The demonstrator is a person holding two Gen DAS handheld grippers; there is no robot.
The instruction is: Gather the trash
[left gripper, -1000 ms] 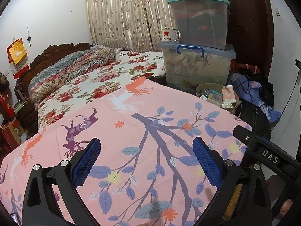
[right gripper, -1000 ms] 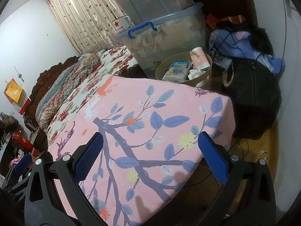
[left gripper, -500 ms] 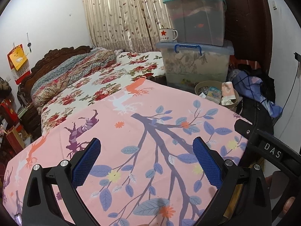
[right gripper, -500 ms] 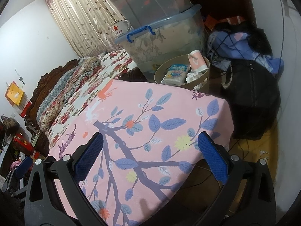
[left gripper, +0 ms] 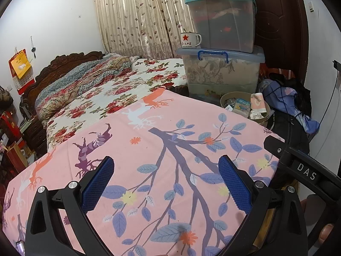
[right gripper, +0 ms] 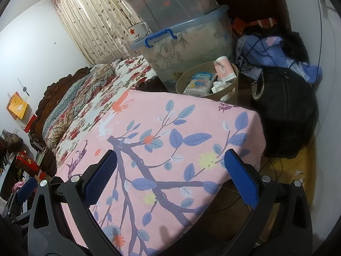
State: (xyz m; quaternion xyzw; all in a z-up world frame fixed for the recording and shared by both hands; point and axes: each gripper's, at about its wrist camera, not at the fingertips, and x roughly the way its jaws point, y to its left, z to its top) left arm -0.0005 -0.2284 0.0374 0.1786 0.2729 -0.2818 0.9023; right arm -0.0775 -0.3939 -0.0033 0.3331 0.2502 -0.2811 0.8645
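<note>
Left wrist view: left gripper (left gripper: 166, 184) hangs over the pink leaf-print sheet (left gripper: 170, 149), blue pads spread wide, nothing btwn them. Right gripper (right gripper: 170, 177), same story: jaws wide apart, empty, over the sheet's corner near the edge. Trash sits in the round tan bin (right gripper: 232, 83) just past the far edge of the sheet, right beside the stacked storage tubs (right gripper: 191, 49); inside it a blue-white tissue pack (right gripper: 200, 81), a pink paper cup (right gripper: 223, 69) and crumpled paper. No loose trash on the sheet that I can make out. A few white scraps on the floor (right gripper: 298, 173) at right, too small to ID.

Risks, imo: the bin is jammed against the tubs w/ an enamel mug (left gripper: 189, 40) perched on a tub lid, so a careless reach could knock it. Cables trail across the black bag (right gripper: 287, 115), and fingers might snag one. Thin cup crushes if squeezed hard.
</note>
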